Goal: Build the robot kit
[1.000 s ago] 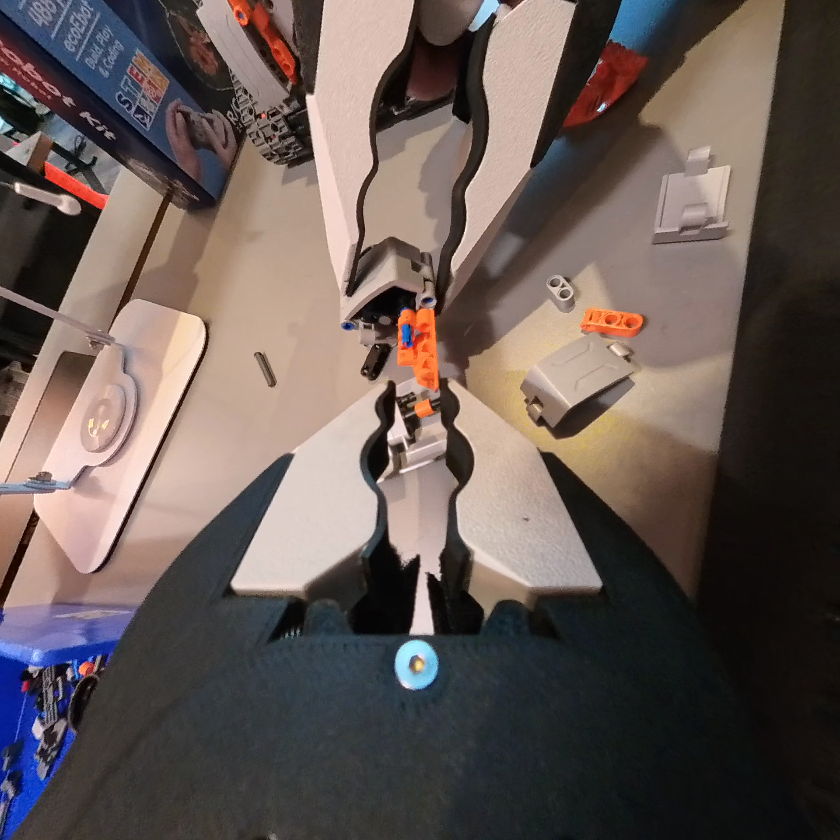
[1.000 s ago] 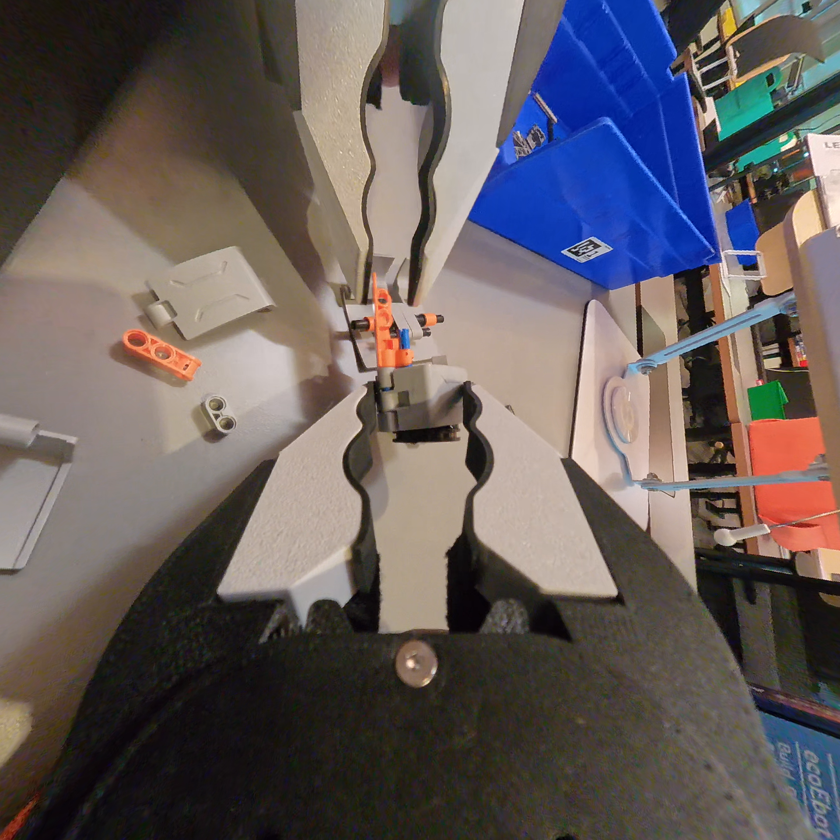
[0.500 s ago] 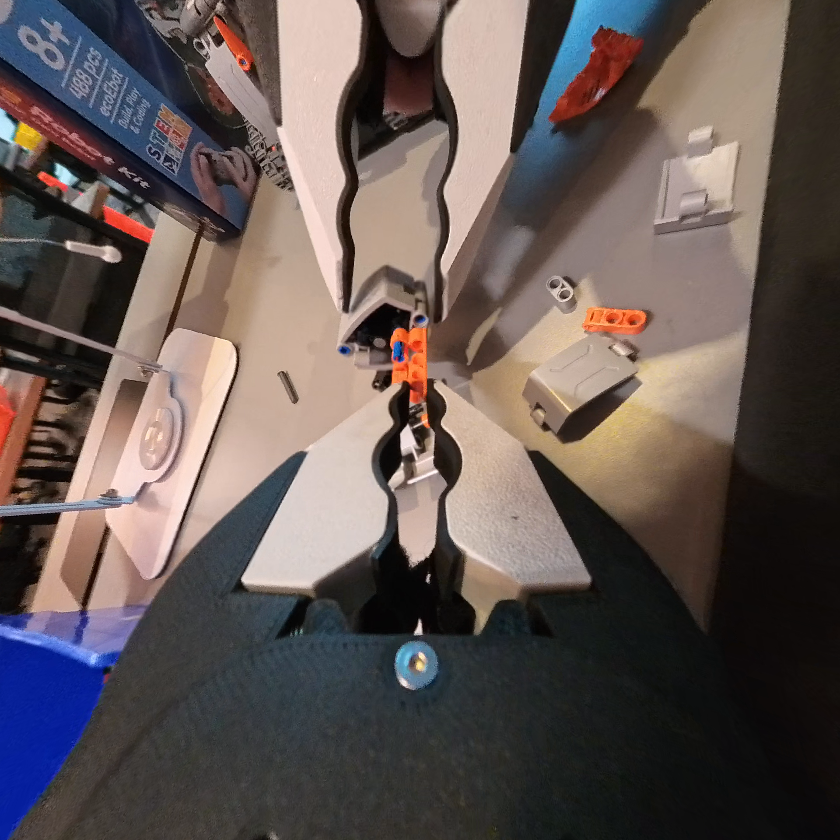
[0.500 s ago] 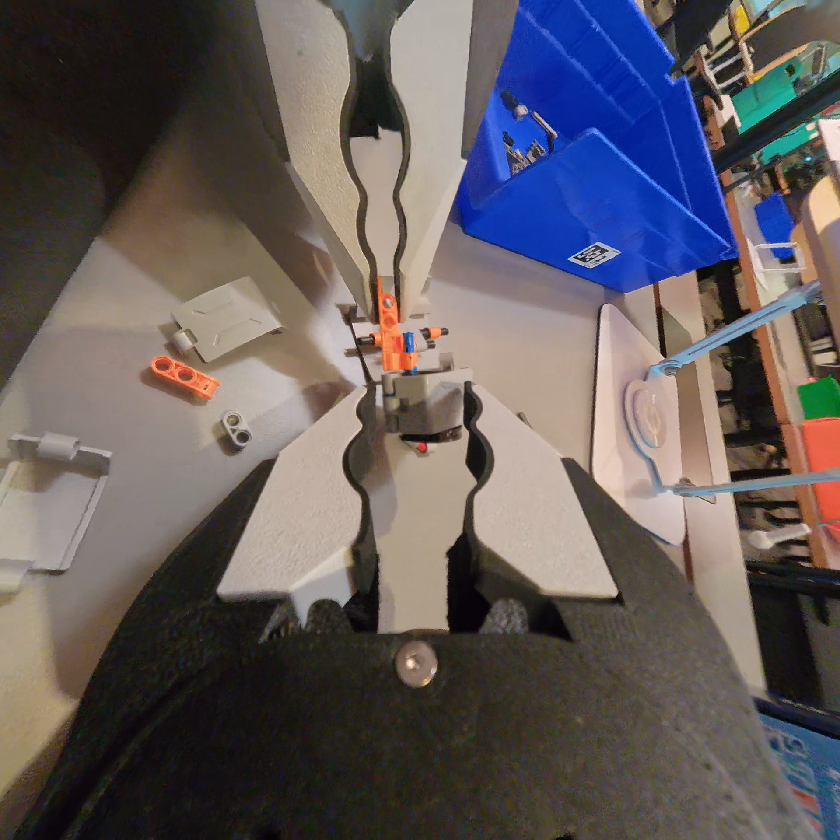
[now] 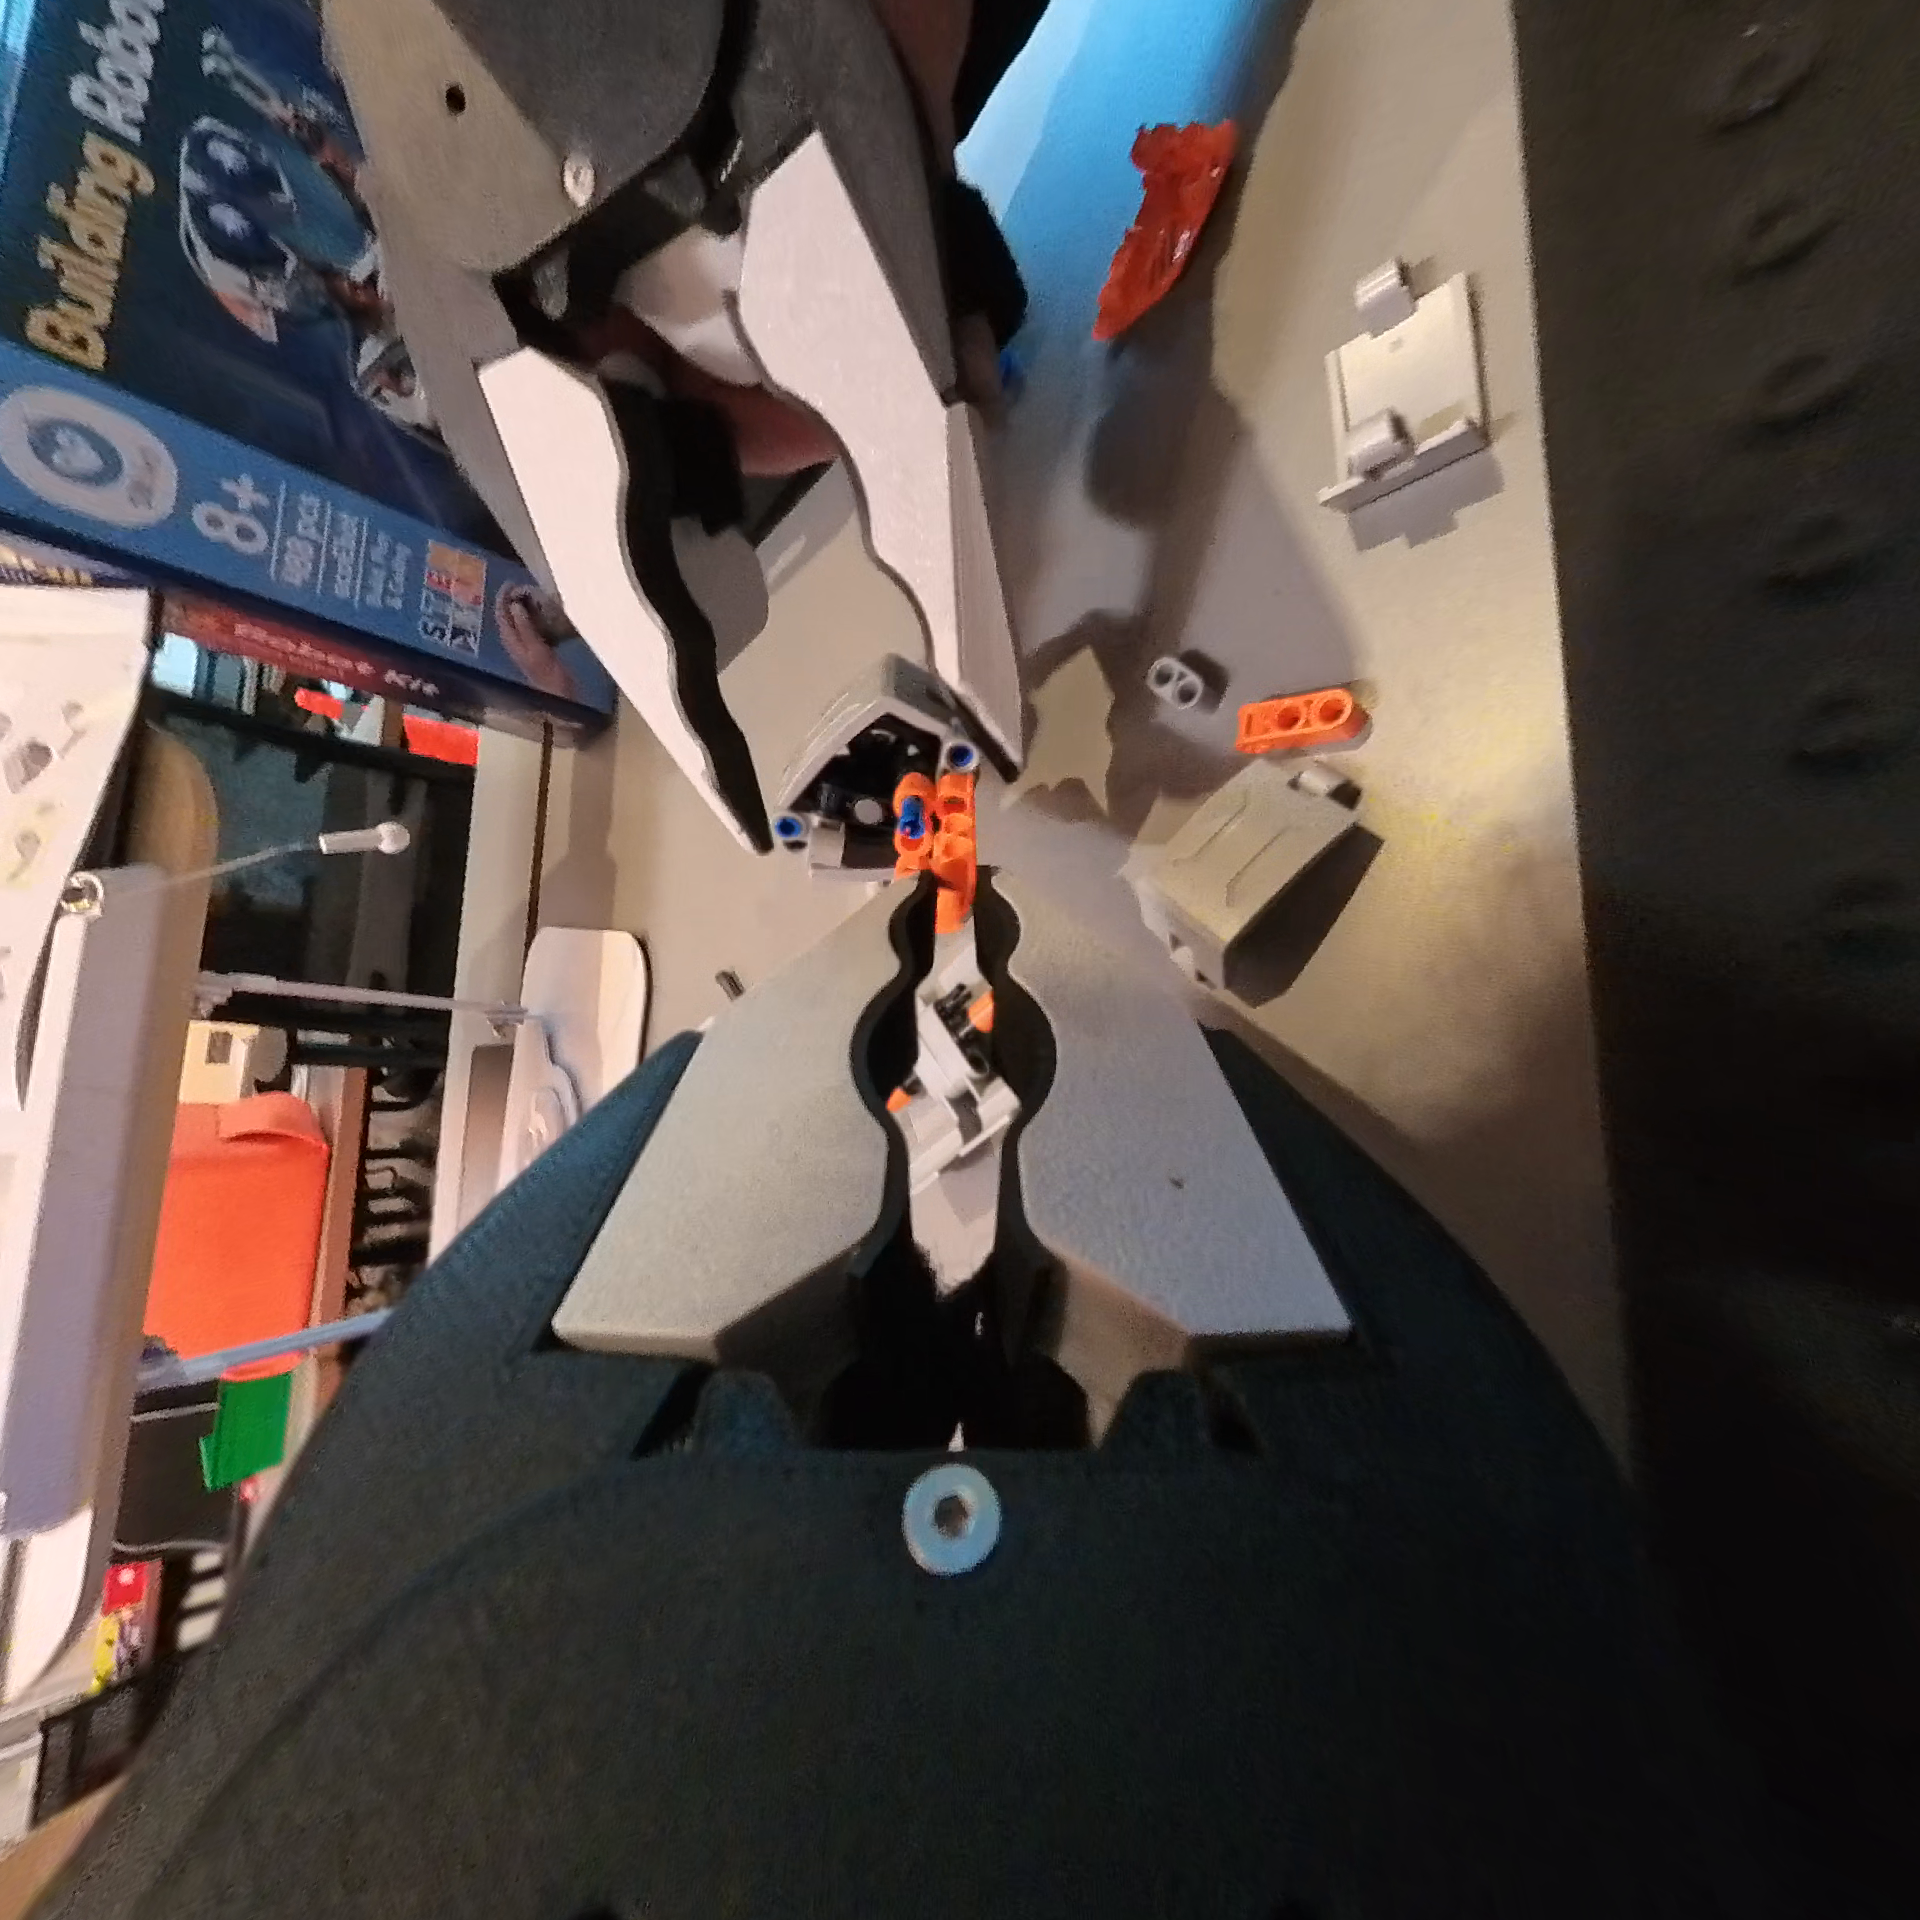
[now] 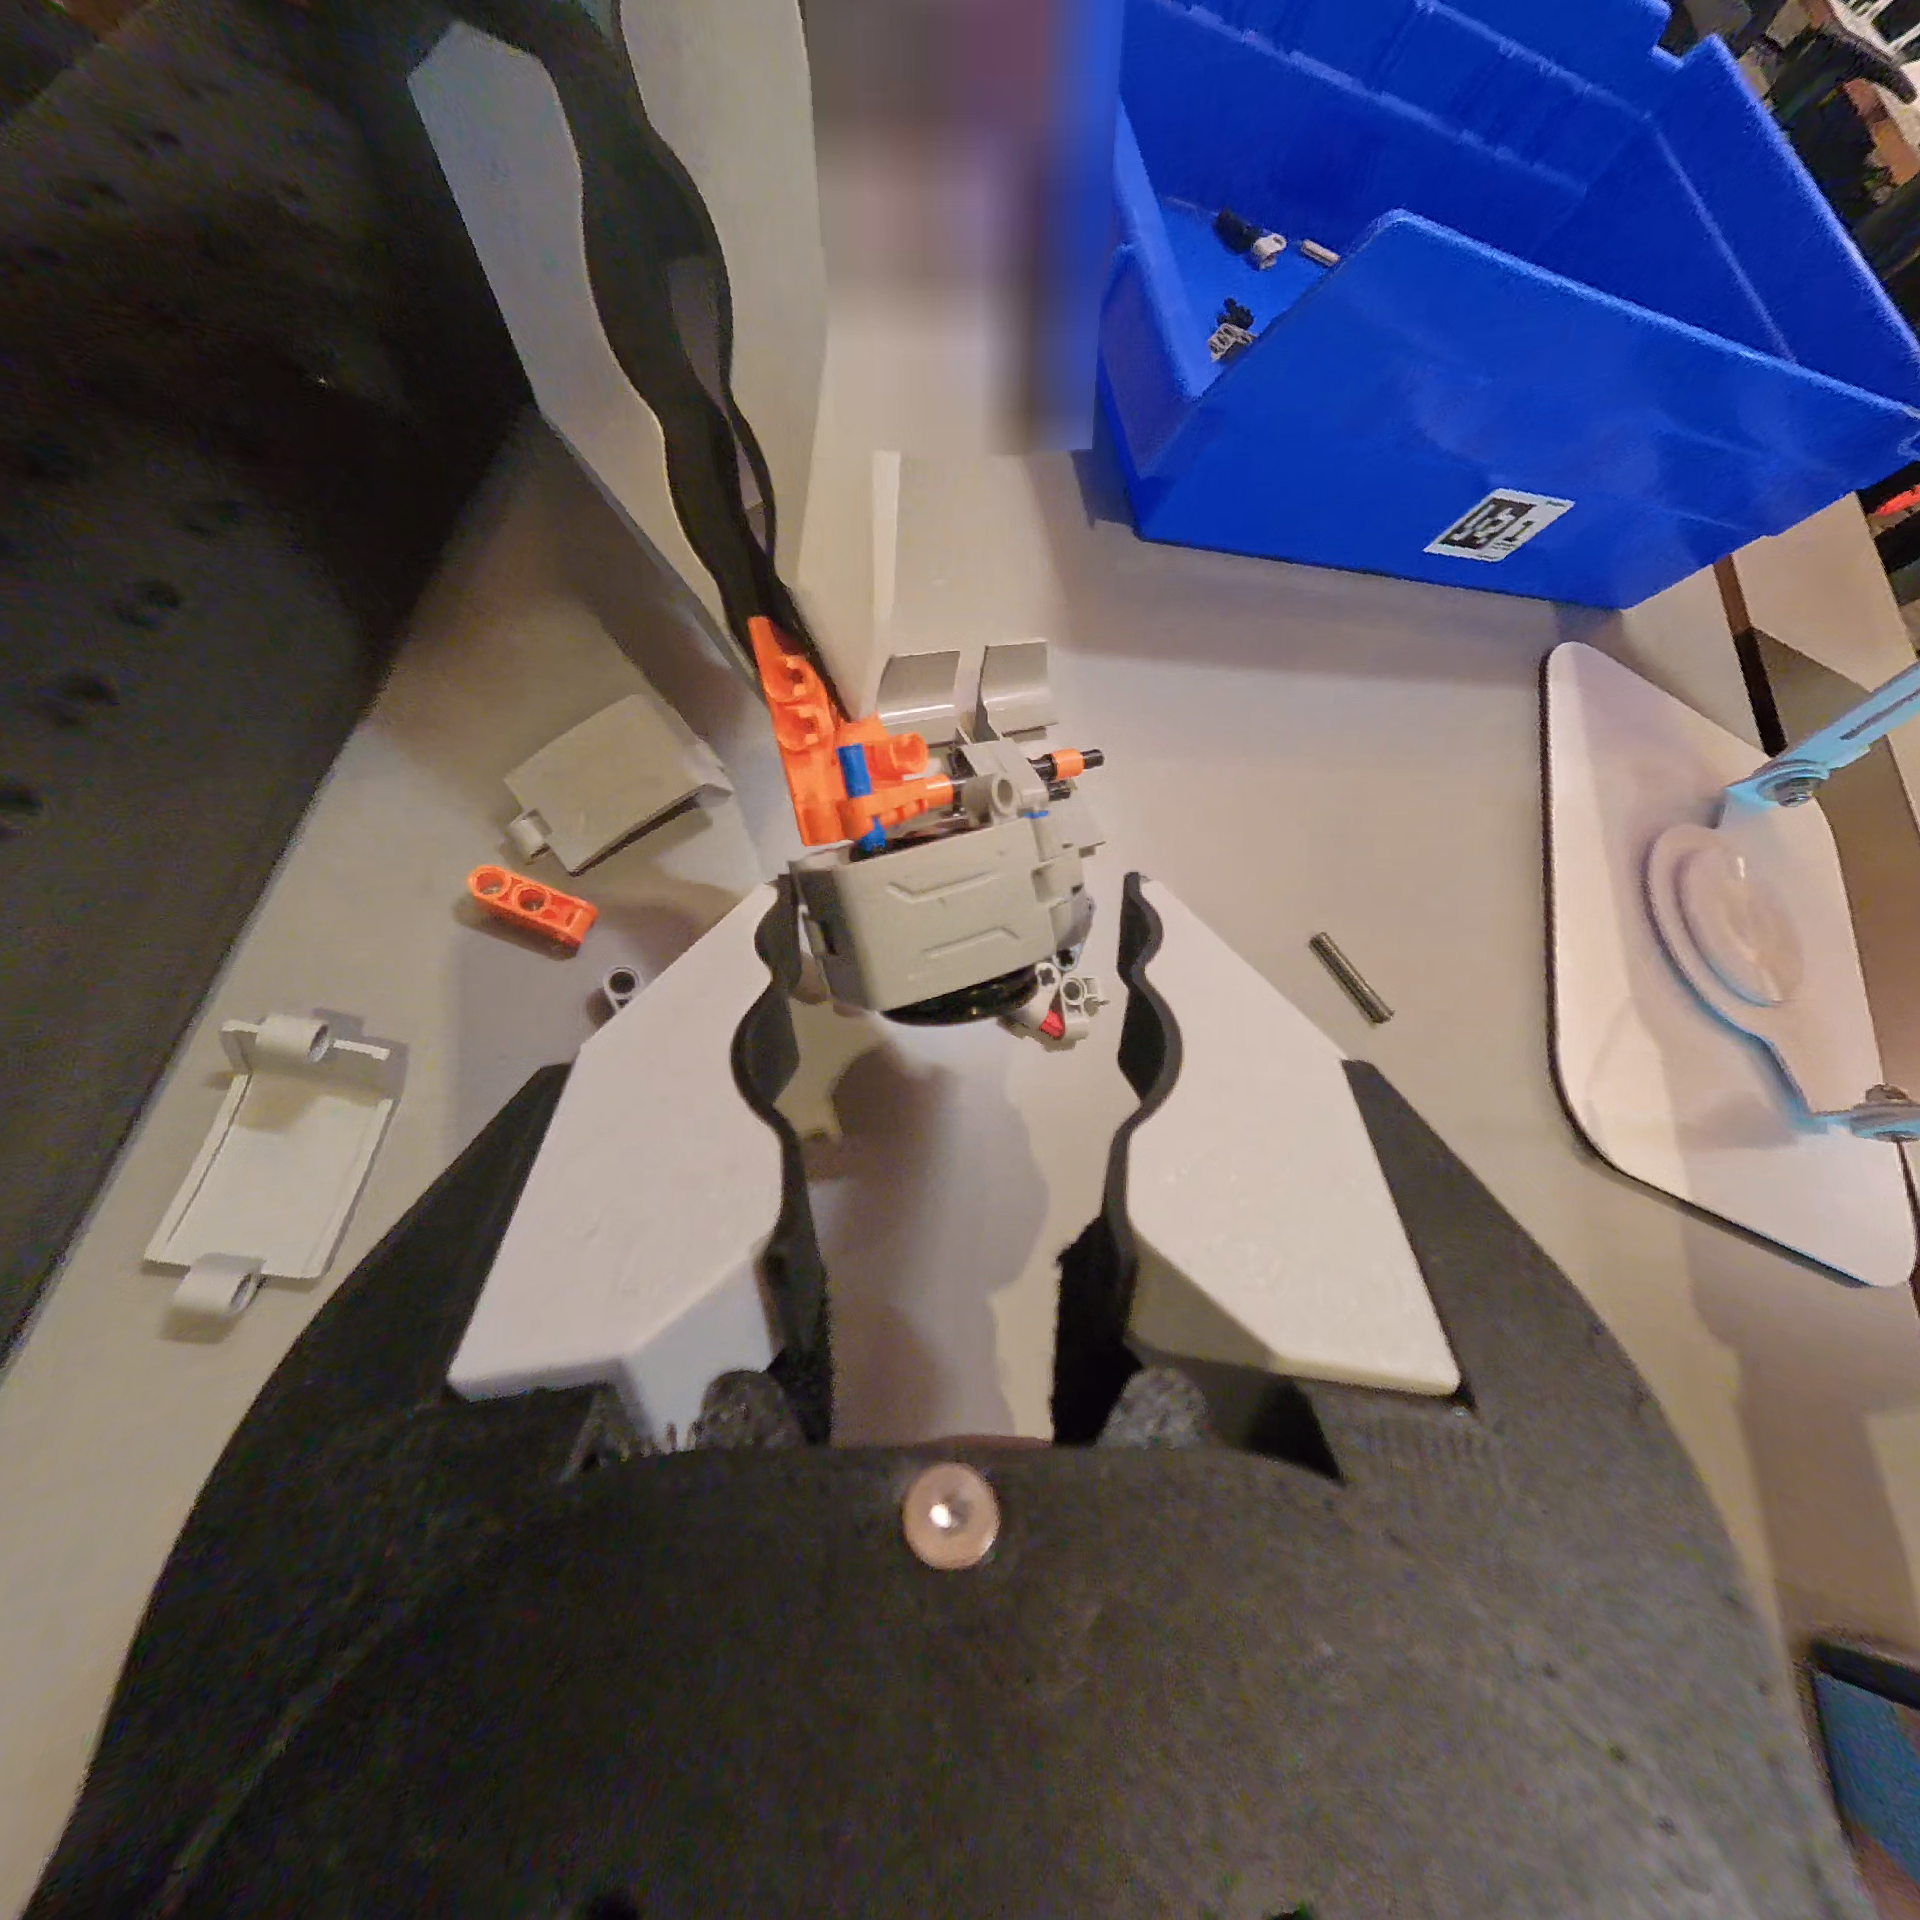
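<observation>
A small brick assembly has a grey block (image 6: 935, 925), an orange beam (image 6: 805, 748) and blue and black pins. My left gripper (image 5: 951, 894) is shut on the orange beam (image 5: 951, 831); in the right wrist view it (image 6: 800, 665) comes in from the top. My right gripper (image 6: 951, 904) is open, its fingertips either side of the grey block, the right one clearly apart from it. In the left wrist view the right gripper (image 5: 878, 800) straddles the grey block (image 5: 862, 748). Whether the block rests on the table is unclear.
On the table lie an orange three-hole beam (image 6: 530, 906), a grey curved panel (image 6: 613, 779), a light grey flat panel (image 6: 275, 1153), a small grey connector (image 6: 620, 982) and a dark axle (image 6: 1349, 977). Blue bins (image 6: 1507, 416) stand behind, a white base plate (image 6: 1704, 1143) to the right, a blue box (image 5: 208, 416) to the left. My two grippers' fingertips are within a few centimetres of each other. About 12 cm separates my right fingertips from the dark axle (image 6: 1349, 977).
My right gripper has opened off the grey block and drawn back a little. My left gripper stays shut on the orange beam. Both views have swung.
</observation>
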`<action>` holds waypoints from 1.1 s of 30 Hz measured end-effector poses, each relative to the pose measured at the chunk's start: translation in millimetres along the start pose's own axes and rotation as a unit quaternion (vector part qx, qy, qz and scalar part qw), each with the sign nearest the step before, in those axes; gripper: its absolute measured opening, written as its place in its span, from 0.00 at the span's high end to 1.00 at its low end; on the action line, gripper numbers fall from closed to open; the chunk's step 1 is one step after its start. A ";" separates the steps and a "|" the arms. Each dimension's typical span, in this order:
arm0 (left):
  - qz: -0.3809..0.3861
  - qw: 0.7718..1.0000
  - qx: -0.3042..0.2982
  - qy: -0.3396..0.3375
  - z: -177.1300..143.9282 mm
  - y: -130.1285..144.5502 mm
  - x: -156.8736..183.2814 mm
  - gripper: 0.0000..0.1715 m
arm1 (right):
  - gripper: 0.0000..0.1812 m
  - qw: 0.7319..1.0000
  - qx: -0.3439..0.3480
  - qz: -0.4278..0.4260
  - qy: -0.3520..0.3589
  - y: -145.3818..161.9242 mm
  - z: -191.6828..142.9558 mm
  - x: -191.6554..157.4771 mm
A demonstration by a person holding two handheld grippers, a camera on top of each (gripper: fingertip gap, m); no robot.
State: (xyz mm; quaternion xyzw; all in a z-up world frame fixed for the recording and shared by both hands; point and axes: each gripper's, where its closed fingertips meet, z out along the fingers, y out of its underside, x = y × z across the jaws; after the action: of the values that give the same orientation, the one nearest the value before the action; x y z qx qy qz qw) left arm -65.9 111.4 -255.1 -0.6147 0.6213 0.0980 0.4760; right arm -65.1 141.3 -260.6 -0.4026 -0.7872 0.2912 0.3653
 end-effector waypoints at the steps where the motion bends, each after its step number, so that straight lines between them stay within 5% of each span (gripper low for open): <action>1: 0.011 1.000 0.005 0.000 -1.0 -2.6 0.7 0.98 | 0.67 1.000 0.000 -0.001 -0.004 -0.1 0.3 -1.5; 20: 0.098 0.995 0.021 -0.027 -6.5 -15.8 1.1 0.98 | 0.66 0.988 0.055 0.101 -0.104 -11.4 -9.9 -16.0; 33: 0.157 0.986 0.044 -0.027 -16.4 -32.9 -4.1 0.98 | 0.70 0.990 0.040 0.068 -0.114 -14.1 -11.5 -26.3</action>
State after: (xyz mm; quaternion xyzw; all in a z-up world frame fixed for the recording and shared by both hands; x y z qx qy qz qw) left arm -46.3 95.2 -228.3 -0.4853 0.7006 0.1605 0.4979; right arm -50.9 113.9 -252.5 -0.4047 -0.7818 0.3910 0.2687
